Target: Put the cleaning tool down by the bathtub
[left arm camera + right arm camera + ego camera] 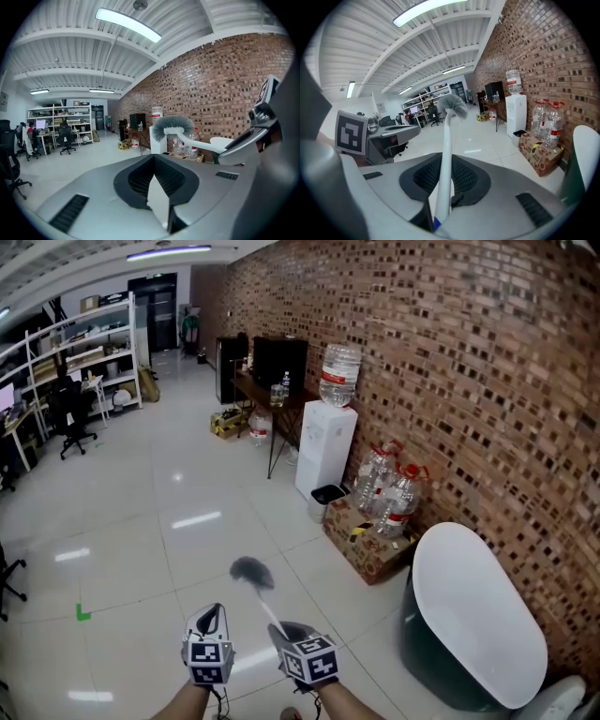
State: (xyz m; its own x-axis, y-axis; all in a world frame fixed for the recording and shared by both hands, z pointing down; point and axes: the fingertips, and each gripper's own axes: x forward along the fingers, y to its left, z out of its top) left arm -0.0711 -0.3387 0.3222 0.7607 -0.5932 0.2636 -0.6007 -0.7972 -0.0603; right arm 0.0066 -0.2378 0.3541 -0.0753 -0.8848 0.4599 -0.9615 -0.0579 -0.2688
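Note:
The cleaning tool is a brush with a white handle and a grey bristle head (pixel 251 571). My right gripper (pixel 286 629) is shut on its handle, and the head points forward over the white floor. In the right gripper view the handle (pixel 446 154) runs up between the pads of the right gripper (pixel 445 161) to the bristles. The bathtub (pixel 473 615), white on top with dark sides, stands against the brick wall to my right, apart from the brush. My left gripper (pixel 214 612) is beside the right one; its jaws (pixel 152 157) meet with nothing in them. The left gripper view shows the brush (pixel 172 126).
Along the brick wall stand a water dispenser (pixel 326 442), a black bin (pixel 328 495), a cardboard box (pixel 370 554) with water bottles, and a desk (pixel 272 381). Shelves (pixel 84 343) and an office chair (pixel 70 418) are far left. Pale tiled floor (pixel 187 521) lies ahead.

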